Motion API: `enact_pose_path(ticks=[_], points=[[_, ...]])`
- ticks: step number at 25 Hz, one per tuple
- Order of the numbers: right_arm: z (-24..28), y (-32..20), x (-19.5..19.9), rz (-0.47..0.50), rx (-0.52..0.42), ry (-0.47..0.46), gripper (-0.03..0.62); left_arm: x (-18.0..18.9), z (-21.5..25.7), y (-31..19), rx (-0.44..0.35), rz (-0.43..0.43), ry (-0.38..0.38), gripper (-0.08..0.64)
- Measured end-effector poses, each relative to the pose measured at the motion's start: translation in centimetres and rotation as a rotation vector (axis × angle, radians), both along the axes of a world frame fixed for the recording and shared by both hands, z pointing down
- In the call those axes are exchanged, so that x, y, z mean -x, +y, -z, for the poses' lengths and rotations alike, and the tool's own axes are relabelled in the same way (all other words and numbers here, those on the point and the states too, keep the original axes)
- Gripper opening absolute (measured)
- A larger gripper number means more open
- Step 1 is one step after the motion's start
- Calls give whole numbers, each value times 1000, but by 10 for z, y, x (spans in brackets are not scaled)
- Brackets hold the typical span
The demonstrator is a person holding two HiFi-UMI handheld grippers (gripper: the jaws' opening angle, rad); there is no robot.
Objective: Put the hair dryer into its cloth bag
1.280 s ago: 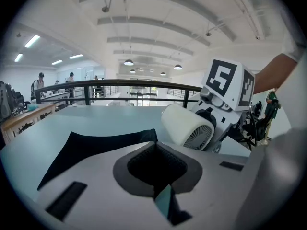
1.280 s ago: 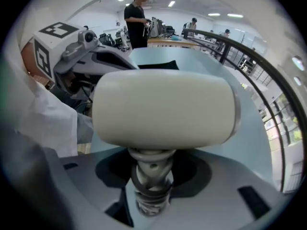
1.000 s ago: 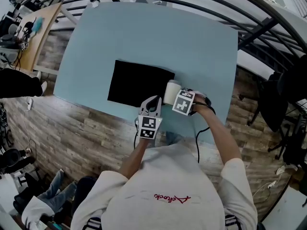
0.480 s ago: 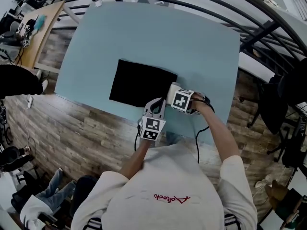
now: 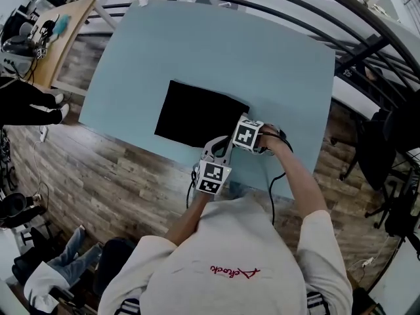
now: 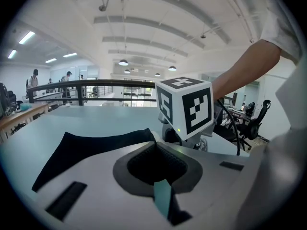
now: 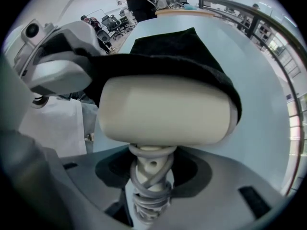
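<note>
The left gripper point(image 6: 156, 147) pinches up the rim of the flat black cloth bag point(image 5: 197, 113), and the right gripper point(image 7: 151, 171) clamps the cord-wrapped handle of the cream plastic hair dryer point(image 7: 163, 111) at its mouth, so the barrel should probably slide in low and straight.

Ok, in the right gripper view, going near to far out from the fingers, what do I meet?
Grey coiled cord round the handle → cream plastic hair dryer, its barrel → black cloth bag → pale blue table → light wooden desk.
</note>
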State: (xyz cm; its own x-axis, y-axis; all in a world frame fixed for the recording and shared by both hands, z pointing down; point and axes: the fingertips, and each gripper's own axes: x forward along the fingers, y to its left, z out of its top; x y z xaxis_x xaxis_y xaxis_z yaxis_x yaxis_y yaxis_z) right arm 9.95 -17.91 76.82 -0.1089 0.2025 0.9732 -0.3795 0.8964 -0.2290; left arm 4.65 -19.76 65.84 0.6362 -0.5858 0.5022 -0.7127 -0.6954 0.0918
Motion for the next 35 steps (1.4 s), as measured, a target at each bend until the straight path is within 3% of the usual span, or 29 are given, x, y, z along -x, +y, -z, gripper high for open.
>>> enact_pose_path(ticks=[11,30,35], points=[[-1,-20,33,38,-35,-32,218,-6,-1,7,10,-25,25,15],[-17,-21,45,140,-75,-17,224,9,-21,15,93,-7,34,15],[-4,-18,36,125,-63,-89,282,8,-25,18,110,-21,34,15]])
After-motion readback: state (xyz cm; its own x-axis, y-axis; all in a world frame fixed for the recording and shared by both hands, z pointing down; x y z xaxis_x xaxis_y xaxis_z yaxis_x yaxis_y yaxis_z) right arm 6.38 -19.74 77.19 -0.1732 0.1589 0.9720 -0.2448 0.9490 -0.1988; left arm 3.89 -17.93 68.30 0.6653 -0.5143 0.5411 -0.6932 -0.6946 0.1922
